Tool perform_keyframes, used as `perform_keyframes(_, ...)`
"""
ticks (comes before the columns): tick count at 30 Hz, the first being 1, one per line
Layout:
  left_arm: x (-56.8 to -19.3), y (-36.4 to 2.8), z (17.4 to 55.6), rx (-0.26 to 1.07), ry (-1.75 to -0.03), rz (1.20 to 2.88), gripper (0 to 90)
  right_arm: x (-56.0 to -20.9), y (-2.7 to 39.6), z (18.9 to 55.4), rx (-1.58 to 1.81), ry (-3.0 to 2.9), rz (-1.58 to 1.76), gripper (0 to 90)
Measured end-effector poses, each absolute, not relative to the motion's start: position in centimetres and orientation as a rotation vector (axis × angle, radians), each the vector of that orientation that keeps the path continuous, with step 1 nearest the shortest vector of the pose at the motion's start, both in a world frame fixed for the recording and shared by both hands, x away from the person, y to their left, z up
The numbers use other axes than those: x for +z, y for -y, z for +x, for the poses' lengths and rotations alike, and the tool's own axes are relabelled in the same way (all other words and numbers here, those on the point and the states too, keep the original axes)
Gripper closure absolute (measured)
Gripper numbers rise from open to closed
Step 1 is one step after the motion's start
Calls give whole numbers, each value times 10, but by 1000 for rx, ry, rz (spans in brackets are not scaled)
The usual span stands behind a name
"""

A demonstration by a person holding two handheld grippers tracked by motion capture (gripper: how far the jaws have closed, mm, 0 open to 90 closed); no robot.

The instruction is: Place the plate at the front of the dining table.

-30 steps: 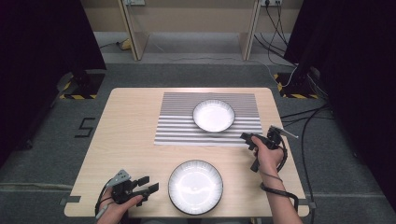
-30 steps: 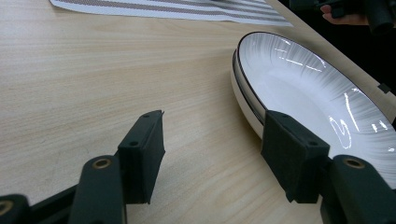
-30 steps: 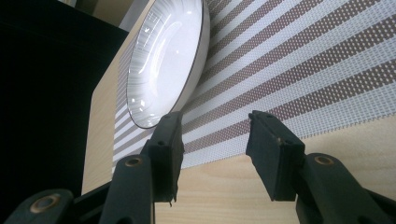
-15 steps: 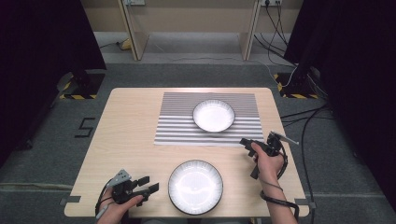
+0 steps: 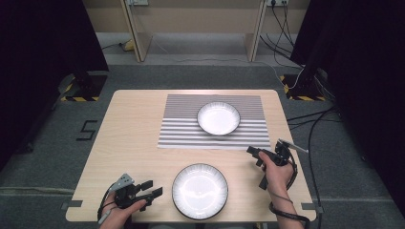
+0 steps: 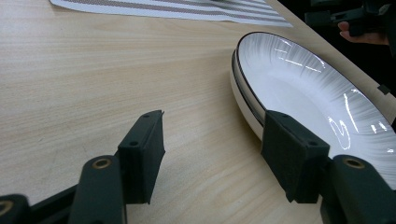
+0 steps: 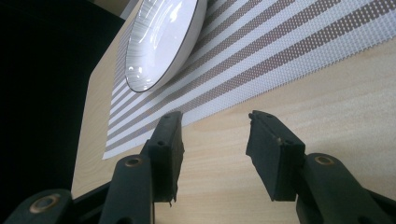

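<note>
Plate [image 5: 200, 191] at the desk's [image 5: 133, 143] 6 o'clock sits ungrasped; right hand-held gripper [image 5: 256, 157], jaws apart like left hand-held gripper [image 5: 152, 188], has drifted nearer it.

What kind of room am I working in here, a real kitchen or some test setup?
Likely a lab or recording setup, not a kitchen: a bare wooden table on grey carpet, black curtains at both sides, loose cables on the floor, and hazard-striped stand bases.

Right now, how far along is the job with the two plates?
Looks done: the smaller plate sits on the striped placemat. In hand: nothing; the left gripper is open beside the larger plate, and the right gripper is open over bare table. Left: probably gripping the larger plate's rim.
</note>
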State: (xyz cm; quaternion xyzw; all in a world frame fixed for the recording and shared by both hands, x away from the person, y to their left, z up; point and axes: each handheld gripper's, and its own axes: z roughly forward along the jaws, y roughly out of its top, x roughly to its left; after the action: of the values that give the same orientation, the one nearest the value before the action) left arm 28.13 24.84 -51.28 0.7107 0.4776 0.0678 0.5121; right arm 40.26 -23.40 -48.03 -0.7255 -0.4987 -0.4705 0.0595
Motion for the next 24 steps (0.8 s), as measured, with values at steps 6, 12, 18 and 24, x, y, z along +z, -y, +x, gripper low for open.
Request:
perform_keyframes(6, -512, -248, 280, 164, -1143, 1711, 386, -479, 235, 396, -1432, 1510, -2185, 547)
perform_keyframes(12, -512, -249, 280, 166, -1143, 1707, 386, -477, 239, 388, -1430, 1531, -2195, 546)
perform_keyframes(18, -511, -249, 280, 167, -1146, 1703, 386, -475, 243, 380, -1427, 1544, -2195, 546)
perform_keyframes(24, -511, -249, 280, 168, -1145, 1706, 386, -478, 247, 373, -1426, 1550, -2196, 545)
